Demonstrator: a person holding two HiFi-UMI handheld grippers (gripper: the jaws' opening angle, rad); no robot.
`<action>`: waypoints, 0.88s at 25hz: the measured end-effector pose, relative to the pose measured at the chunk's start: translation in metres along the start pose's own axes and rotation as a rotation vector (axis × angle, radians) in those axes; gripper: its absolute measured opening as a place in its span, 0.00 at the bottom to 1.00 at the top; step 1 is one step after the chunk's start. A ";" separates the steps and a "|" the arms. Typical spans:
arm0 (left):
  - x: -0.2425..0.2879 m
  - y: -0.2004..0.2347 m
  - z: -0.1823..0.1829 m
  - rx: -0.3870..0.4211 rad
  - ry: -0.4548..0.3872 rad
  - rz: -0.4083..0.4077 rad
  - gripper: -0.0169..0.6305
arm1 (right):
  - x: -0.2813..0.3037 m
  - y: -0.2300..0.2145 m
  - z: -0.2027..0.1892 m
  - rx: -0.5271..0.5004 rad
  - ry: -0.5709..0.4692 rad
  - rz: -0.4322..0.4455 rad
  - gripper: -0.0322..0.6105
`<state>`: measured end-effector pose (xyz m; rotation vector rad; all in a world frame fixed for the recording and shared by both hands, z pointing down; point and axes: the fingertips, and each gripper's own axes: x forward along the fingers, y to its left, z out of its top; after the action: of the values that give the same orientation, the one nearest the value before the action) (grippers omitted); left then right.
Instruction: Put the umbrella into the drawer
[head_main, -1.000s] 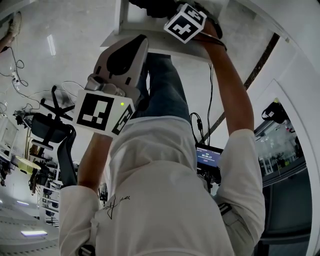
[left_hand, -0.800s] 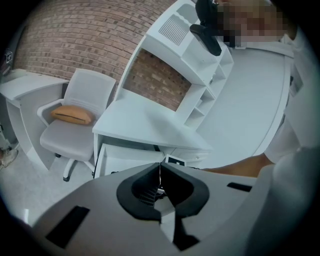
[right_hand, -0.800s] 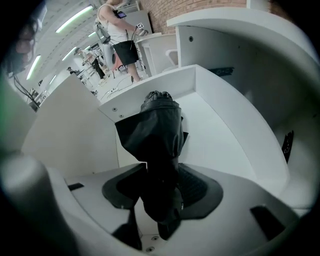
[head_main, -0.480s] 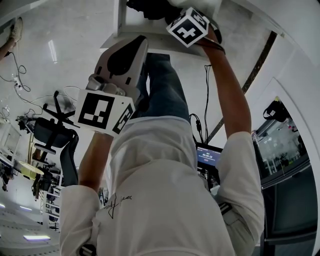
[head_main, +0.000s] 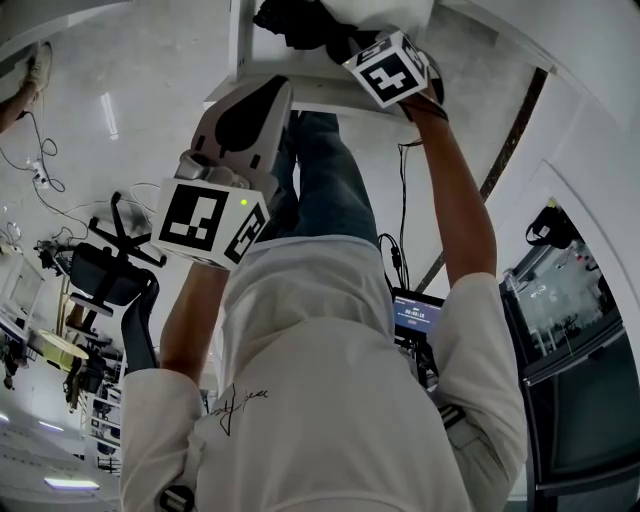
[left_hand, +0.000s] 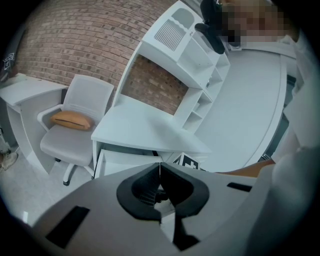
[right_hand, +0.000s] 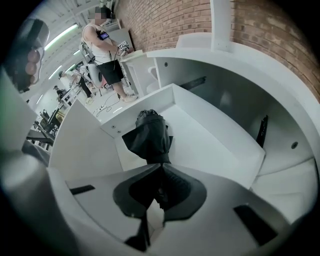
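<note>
Right gripper (right_hand: 161, 170) is clamped on the umbrella's (right_hand: 149, 134) near end. The umbrella runs straight ahead along the drawer's (right_hand: 220, 145) left edge. Left gripper (left_hand: 160, 167) is closed, empty and farther off.

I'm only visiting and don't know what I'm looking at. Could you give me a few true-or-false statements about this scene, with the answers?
1. The umbrella lies inside the open white drawer. True.
2. The umbrella is bright red. False: it is black.
3. The left gripper has its jaws spread wide. False: they are together, with nothing between them.
4. A tan cushion rests on the white chair. True.
5. The drawer is packed with books. False: the umbrella is the only thing seen in it.
</note>
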<state>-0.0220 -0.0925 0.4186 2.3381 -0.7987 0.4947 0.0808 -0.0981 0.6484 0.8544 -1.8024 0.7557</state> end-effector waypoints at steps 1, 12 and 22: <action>-0.001 0.001 0.001 0.002 -0.002 0.001 0.05 | -0.002 0.000 0.000 0.003 -0.005 -0.003 0.10; -0.009 -0.001 0.008 0.006 -0.018 0.008 0.05 | -0.033 0.014 0.010 0.087 -0.115 0.002 0.09; -0.018 -0.009 0.020 0.015 -0.049 0.001 0.05 | -0.069 0.030 0.018 0.129 -0.194 0.014 0.09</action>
<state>-0.0270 -0.0923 0.3902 2.3721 -0.8215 0.4467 0.0671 -0.0809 0.5740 1.0302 -1.9475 0.8285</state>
